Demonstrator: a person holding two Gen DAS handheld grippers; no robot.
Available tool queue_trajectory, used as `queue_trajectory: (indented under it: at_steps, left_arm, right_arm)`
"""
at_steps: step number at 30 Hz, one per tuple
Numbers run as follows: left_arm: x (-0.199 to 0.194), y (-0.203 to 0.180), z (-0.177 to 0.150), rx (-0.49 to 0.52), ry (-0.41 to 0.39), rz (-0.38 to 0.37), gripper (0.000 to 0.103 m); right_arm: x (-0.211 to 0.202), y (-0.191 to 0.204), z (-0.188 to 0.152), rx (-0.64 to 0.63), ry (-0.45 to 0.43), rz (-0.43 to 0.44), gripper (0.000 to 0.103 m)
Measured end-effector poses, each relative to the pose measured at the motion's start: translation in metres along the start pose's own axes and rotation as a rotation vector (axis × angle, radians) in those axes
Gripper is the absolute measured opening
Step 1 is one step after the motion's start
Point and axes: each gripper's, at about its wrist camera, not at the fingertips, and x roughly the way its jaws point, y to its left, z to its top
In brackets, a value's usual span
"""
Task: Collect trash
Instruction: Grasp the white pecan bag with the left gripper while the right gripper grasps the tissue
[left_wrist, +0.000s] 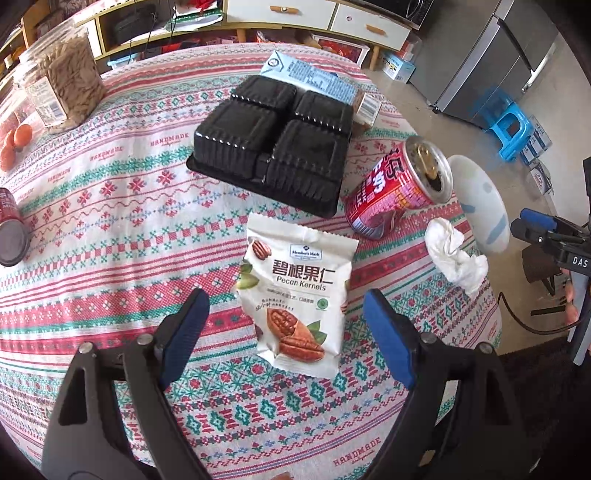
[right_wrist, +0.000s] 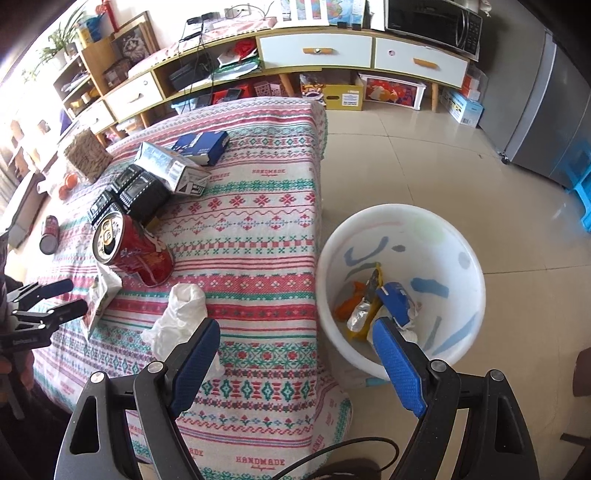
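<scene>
My left gripper is open above the table, its blue pads either side of a white pecan kernels packet lying flat. A dented red drink can lies on its side beyond it, beside a crumpled white tissue. My right gripper is open and empty above the table's right edge, near the tissue. A white bin on the floor holds wrappers. The can and the packet also show in the right wrist view, as does the left gripper.
A black four-cell plastic tray and a light blue carton lie further back. A second red can lies at left. A clear jar and oranges stand far left. A blue stool and fridge stand beyond.
</scene>
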Motion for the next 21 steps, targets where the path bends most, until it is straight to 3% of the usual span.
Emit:
queue_trajectory:
  at_steps: [5, 11, 18, 21]
  left_arm:
    - [0.016, -0.004, 0.004, 0.028, 0.020, 0.000, 0.085]
    - [0.028, 0.001, 0.010, 0.006, 0.040, -0.052, 0.085]
    - [0.031, -0.007, 0.011, 0.068, 0.029, -0.015, 0.085]
    - [0.032, -0.013, 0.012, 0.090, 0.020, 0.015, 0.076]
  right_arm:
    - [0.009, 0.022, 0.000, -0.058, 0.024, 0.015, 0.086]
    - [0.017, 0.037, -0.001, -0.102, 0.049, 0.024, 0.086]
    - [0.021, 0.044, -0.002, -0.120, 0.063, 0.024, 0.086]
    - [0.022, 0.045, -0.001, -0.122, 0.066, 0.023, 0.086]
